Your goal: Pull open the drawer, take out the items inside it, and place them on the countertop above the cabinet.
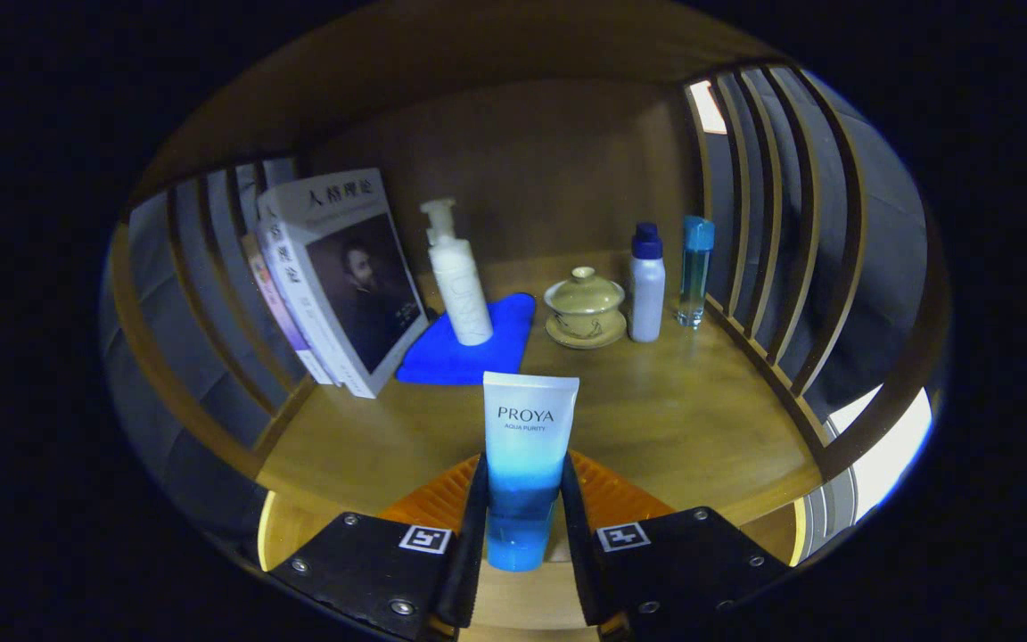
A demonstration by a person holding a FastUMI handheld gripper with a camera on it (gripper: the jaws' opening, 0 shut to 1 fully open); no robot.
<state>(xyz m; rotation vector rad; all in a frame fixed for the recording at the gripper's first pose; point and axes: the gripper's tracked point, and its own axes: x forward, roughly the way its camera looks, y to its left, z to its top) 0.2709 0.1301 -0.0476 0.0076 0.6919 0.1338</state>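
i have the tube (527, 464) upright between my fingers (475, 517), both pressing its lower half, over the countertop (683, 419). it looks light, soft and slick; squeeze gently. pump bottle (458, 276) at eleven o'clock beyond.

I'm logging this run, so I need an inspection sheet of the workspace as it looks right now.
Surface: wooden countertop, bare just ahead of the tongs.
Job's things: blue-and-white tube, upright, held between the tongs.
Clutter: books leaning on the left slats; white pump bottle standing on a blue cloth; lidded cup on a saucer; white bottle with dark cap; slim clear blue bottle.
Grippers: tongs shut on the tube, both fingers pressing its lower part.
Cables: nothing seen.
Surroundings: wooden back panel; slatted wooden sides.
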